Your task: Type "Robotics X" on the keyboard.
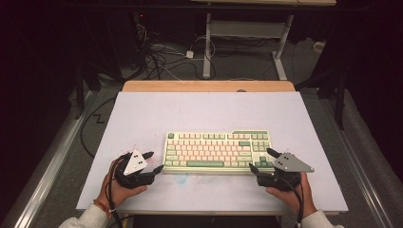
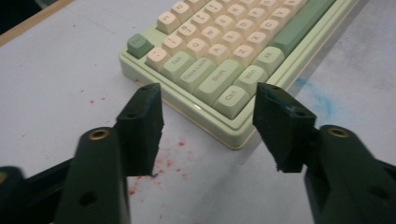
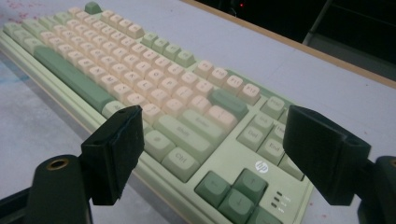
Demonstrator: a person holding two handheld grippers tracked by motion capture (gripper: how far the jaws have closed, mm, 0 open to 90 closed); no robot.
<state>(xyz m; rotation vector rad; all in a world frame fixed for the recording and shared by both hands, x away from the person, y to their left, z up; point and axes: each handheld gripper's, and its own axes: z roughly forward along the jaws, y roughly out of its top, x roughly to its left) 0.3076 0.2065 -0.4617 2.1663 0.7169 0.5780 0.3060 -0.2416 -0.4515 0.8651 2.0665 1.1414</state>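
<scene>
Keyboard (image 1: 217, 152) lies crosswise between both claws; left gripper (image 1: 155, 161) at its left end, right gripper (image 1: 262, 159) at its right end, both gaping, holding nothing.

keyboard (image 3: 154, 102) — near end perhaps cropped
</scene>
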